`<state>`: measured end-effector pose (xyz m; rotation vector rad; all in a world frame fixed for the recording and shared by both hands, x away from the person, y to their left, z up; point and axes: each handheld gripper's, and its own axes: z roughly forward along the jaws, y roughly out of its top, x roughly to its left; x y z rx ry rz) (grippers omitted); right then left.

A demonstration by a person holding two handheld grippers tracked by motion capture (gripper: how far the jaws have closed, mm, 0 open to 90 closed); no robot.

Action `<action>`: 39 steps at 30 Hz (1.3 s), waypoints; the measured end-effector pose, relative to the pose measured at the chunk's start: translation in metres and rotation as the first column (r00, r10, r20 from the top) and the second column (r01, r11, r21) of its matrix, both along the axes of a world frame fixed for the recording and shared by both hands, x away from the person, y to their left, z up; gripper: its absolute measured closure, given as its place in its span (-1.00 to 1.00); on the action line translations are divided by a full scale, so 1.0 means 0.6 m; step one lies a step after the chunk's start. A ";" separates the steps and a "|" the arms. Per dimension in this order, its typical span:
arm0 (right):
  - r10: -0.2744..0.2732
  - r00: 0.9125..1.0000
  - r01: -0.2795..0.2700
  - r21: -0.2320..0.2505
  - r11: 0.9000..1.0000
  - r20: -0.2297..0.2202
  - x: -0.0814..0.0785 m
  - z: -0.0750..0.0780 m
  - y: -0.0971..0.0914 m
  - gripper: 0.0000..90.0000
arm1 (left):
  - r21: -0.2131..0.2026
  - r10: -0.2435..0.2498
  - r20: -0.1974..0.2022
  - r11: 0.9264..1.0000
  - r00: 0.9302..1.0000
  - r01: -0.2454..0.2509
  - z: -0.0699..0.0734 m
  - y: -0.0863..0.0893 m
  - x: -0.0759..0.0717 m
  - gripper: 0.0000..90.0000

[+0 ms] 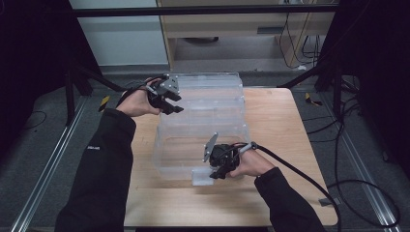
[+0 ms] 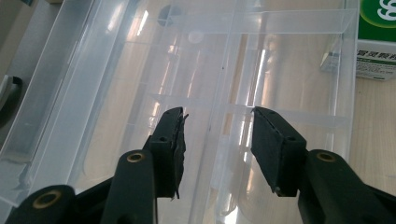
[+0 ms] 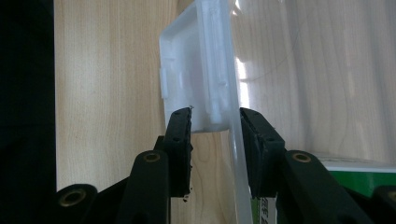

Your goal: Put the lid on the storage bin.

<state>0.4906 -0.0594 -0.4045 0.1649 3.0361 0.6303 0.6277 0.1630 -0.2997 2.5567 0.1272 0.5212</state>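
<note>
The right gripper [image 1: 218,175] grips the clear box's [image 1: 203,125] white latch [image 3: 196,79] near the table's [image 1: 280,145] front edge; the left gripper [image 1: 174,107] hangs open over the box's far left corner.

We see a clear plastic box [image 1: 203,125] on a light brown wooden table [image 1: 275,125] with wavy lines. Our grippers [image 1: 167,99] are black. A small carton [image 2: 377,37] is green and white.

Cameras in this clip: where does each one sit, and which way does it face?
High view: above the near table edge, facing forward and down on the clear box; sleeves, hands and both tongs show.
Left gripper view: rides the left tongs, looking into the box's compartments; two open jaws.
Right gripper view: rides the right tongs, jaws astride the box's white latch.
All three views share the box.
</note>
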 end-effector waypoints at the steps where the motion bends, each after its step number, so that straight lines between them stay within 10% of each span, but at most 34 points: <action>1: 0.003 1.000 -0.003 0.000 1.000 -0.001 0.000 0.000 0.000 0.46 | 0.003 -0.002 0.002 1.000 1.000 0.002 -0.002 -0.002 0.001 0.21; 29: 0.004 1.000 -0.004 0.000 1.000 0.005 -0.001 0.000 0.001 0.46 | 0.093 -0.030 0.042 0.995 0.999 0.026 -0.015 -0.031 0.009 0.73; 39: -0.001 1.000 0.001 -0.003 1.000 0.005 -0.001 0.000 0.001 0.46 | 0.194 -0.050 0.051 0.980 0.997 0.039 -0.004 -0.044 0.003 0.85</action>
